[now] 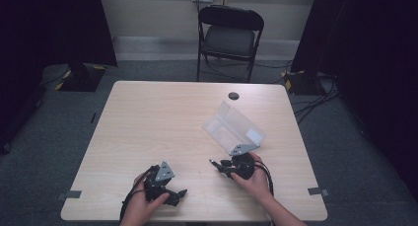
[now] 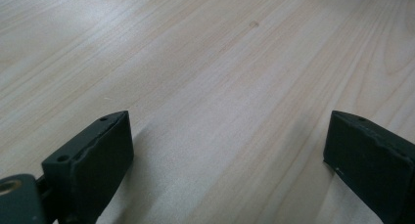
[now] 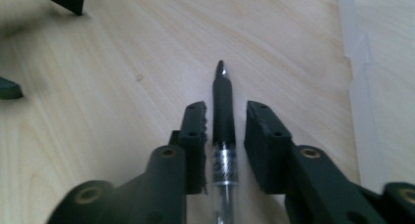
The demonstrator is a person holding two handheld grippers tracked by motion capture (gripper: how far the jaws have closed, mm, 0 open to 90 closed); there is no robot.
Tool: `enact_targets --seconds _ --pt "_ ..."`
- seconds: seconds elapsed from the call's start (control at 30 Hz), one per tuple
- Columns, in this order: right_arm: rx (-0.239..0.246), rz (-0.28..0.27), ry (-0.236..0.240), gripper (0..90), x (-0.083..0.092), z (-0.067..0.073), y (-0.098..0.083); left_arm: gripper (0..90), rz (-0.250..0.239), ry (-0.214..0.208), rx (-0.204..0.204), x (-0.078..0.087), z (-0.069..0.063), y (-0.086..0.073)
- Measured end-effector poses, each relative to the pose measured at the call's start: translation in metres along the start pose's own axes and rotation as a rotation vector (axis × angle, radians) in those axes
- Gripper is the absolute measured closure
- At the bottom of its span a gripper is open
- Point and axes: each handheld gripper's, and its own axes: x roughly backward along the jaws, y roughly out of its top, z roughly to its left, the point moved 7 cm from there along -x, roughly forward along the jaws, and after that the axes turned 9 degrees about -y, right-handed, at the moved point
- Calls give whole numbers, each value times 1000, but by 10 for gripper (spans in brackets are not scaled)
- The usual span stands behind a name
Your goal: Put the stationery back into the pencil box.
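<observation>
Pen between slack right jaws; risk of a lost or skewed grip

Right gripper [image 3: 224, 117]: the black-barrelled ballpoint pen with a clear rear section [image 3: 223, 111] lies lengthwise between its jaws, tip pointing away, on or just above the pale wood-grain table [image 1: 157, 122]. A gap shows on the pen's right side and the left pad sits at most just against it, so I read this claw as released, not clamping. Left gripper [image 2: 227, 150] rests spread wide over bare tabletop, holding nothing. The clear plastic hinged case [image 1: 234, 129] lies open just beyond the right gripper. Judged risks: a lift now would leave the pen behind; a round barrel may roll or pivot as the pads close unevenly; a tilted pen could catch the case's rim.
</observation>
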Motion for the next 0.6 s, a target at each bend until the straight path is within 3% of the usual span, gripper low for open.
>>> enact_targets --seconds 0.27,0.33,0.6 --pt "-58 7 -12 804 3 2 -3 40 0 0 -1 0 0 0" --pt "-42 0 -24 805 3 3 -3 40 0 0 -1 0 0 0" --pt "-57 5 9 807 2 1 2 40 0 0 -1 0 0 0"
